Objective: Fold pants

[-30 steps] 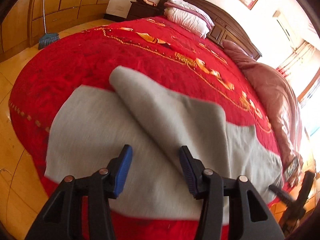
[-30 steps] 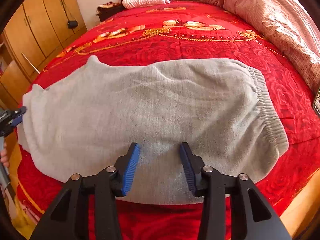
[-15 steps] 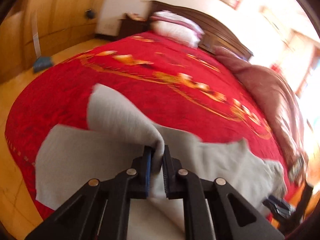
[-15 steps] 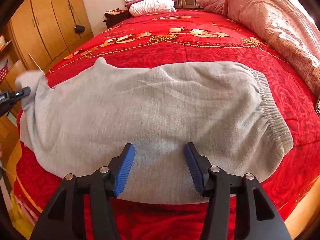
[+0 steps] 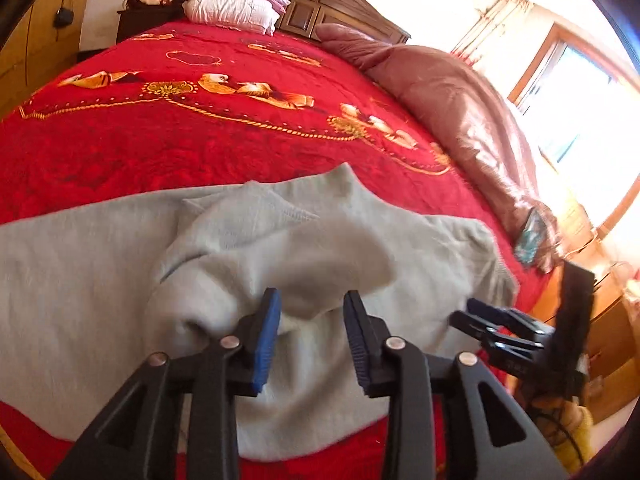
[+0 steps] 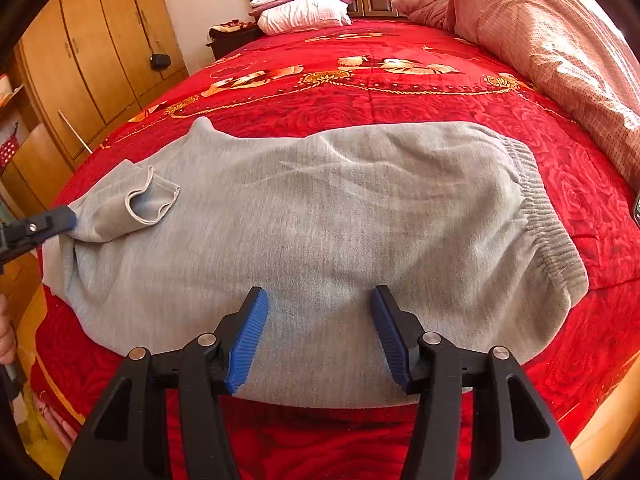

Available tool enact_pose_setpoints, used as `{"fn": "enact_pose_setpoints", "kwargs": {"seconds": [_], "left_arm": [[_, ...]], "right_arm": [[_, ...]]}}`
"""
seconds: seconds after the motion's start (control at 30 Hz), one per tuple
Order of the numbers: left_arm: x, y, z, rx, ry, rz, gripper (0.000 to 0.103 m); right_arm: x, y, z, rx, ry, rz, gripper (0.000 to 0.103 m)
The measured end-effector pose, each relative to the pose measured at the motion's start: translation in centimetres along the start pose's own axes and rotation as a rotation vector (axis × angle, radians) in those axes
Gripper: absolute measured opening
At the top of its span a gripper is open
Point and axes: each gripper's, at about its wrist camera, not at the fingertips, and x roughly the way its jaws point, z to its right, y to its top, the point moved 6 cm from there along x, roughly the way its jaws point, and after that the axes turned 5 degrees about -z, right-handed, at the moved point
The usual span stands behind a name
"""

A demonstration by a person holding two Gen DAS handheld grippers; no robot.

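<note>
**Leg cuff dropped onto the pants, both claws free**

While the grey pants lie spread across the near end of the red bed, waistband to the right in the right wrist view, one leg end has been carried over and lies bunched on top of the cloth at the left. Its open cuff curls upward there, a loose heap and no clean crease, so the fold looks only begun.

The left claw stands released: its jaws have just been opening, and in its own view the blue pads sit apart, with the rumpled cloth lying below and between them but not pinched. From the right wrist view its tip sits right at the bunched leg end, which suggests it let go only there so the leg would land on the body of the pants.

The right claw hangs over the near edge of the pants at the middle, its jaws half spread and grasping nothing; they too have been easing wider. I judge it waits there to pin or take that edge for the coming fold.

A hand shows at the left margin.
</note>
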Motion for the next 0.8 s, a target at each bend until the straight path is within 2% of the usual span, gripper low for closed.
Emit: {"fn": "enact_pose_setpoints", "kwargs": {"seconds": [0.1, 0.2, 0.27, 0.37, 0.47, 0.53, 0.63, 0.67, 0.7, 0.73, 0.8], "left_arm": [[-2.1, -0.2, -0.6, 0.005, 0.014, 0.042, 0.041], [-3.0, 0.5, -0.7, 0.071, 0.089, 0.059, 0.045], [-2.5, 1.1, -0.3, 0.134, 0.134, 0.04, 0.045], [-0.8, 2.5, 0.5, 0.239, 0.163, 0.006, 0.045], [1.6, 3.2, 0.9, 0.308, 0.163, -0.069, 0.045], [3.4, 3.2, 0.9, 0.349, 0.193, -0.115, 0.045], [4.8, 3.1, 1.2, 0.4, 0.236, -0.127, 0.045], [4.9, 3.0, 1.4, 0.41, 0.243, -0.122, 0.043], [5.0, 2.9, 1.7, 0.417, 0.242, -0.117, 0.026], [4.9, 2.5, 2.1, 0.418, 0.225, -0.123, 0.013], [4.6, 2.3, 2.3, 0.422, 0.24, -0.109, 0.008]], "right_arm": [[0.1, 0.0, -0.2, -0.009, -0.007, -0.002, 0.059], [0.1, 0.0, -0.2, -0.009, -0.006, -0.001, 0.059], [0.0, 0.0, -0.1, -0.001, 0.006, 0.0, 0.059], [0.0, 0.0, 0.1, 0.012, 0.023, 0.003, 0.059], [-0.1, 0.0, 0.3, 0.024, 0.039, 0.007, 0.059], [-0.1, 0.0, 0.4, 0.032, 0.048, 0.008, 0.059], [-0.1, 0.1, 0.4, 0.038, 0.055, 0.011, 0.059], [-0.1, 0.0, 0.4, 0.038, 0.057, 0.011, 0.059], [-0.2, 0.0, 0.4, 0.039, 0.059, 0.012, 0.059], [-0.2, 0.0, 0.4, 0.04, 0.062, 0.012, 0.059], [-0.2, 0.0, 0.5, 0.042, 0.065, 0.013, 0.059]]}}
